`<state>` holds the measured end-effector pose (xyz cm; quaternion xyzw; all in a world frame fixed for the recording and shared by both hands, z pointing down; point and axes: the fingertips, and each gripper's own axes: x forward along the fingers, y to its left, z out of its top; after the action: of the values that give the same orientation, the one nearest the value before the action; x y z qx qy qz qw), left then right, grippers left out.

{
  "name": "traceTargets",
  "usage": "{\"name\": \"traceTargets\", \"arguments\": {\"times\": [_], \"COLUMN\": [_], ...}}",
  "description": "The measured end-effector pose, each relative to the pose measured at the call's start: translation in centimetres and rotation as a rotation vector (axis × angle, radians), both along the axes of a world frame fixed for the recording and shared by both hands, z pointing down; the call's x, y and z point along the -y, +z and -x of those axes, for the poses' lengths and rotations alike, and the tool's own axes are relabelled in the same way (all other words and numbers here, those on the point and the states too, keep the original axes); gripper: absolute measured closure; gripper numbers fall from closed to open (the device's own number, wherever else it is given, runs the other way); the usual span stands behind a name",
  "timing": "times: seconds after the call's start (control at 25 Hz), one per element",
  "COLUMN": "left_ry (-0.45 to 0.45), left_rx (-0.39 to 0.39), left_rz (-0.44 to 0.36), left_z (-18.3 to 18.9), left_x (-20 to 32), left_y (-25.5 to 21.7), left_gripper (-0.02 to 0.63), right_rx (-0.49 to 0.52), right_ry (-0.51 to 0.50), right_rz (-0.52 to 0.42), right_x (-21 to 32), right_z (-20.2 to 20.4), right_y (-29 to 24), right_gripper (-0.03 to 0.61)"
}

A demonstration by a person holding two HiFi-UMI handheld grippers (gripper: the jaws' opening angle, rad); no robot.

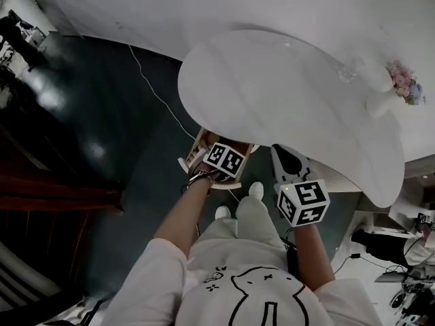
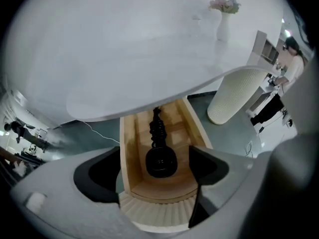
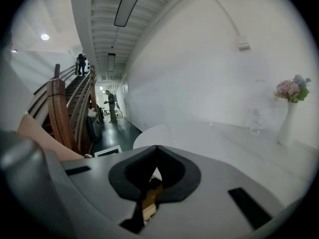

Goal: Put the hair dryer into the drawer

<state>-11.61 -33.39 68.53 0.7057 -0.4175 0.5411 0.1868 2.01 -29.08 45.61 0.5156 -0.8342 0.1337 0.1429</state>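
Left gripper (image 2: 154,176) hovers, jaws apart, over hair dryer (image 2: 160,161) in drawer (image 2: 128,148).

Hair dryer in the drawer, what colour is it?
The hair dryer is black, lying in the pale wooden drawer. The left gripper view shows it best.

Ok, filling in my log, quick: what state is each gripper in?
Left gripper: open, holding nothing.
Right gripper: shut, holding nothing.

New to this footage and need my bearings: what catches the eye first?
A black hair dryer lies in the open wooden drawer under the white table, its coiled cord trailing toward the back. The left gripper hangs open above it. A vase of flowers stands near the table's right end in the head view.
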Motion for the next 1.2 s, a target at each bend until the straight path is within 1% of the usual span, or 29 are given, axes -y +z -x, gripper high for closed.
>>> {"name": "traceTargets", "arguments": {"times": [0.2,0.4,0.56,0.76,1.04,1.12,1.2], "left_ry": [-0.018,-0.103,-0.148,-0.140,-0.132,-0.130,-0.130], "left_rx": [-0.057,-0.187,-0.257,-0.294,-0.363,-0.422,-0.512], "left_rz": [-0.049,-0.130,-0.200,-0.293,-0.412,-0.467,-0.518], "left_z": [1.1,2.2,3.1,3.0,2.0,1.7,1.3], "left_x": [-0.4,-0.4,-0.4,-0.6,-1.7,-1.8,-1.9], "left_y": [-3.0,-6.6,-9.7,-14.1,-20.0,-22.0,-24.7], "left_gripper": [0.206,0.206,0.206,0.206,0.207,0.207,0.207], "right_rx": [0.008,0.010,0.008,-0.029,-0.015,-0.014,-0.006], "right_ry": [0.015,0.000,-0.018,-0.054,-0.064,-0.067,-0.065], "right_rz": [-0.041,-0.091,-0.127,-0.169,-0.235,-0.253,-0.270], "right_x": [-0.3,0.1,0.4,-0.4,-1.3,-1.4,-1.5], "right_z": [0.1,0.3,0.8,1.0,0.0,-0.3,-0.7], "right_y": [-2.3,-4.6,-6.3,-8.2,-12.2,-13.1,-14.1], "right_gripper": [0.577,0.577,0.577,0.577,0.577,0.577,0.577]}}
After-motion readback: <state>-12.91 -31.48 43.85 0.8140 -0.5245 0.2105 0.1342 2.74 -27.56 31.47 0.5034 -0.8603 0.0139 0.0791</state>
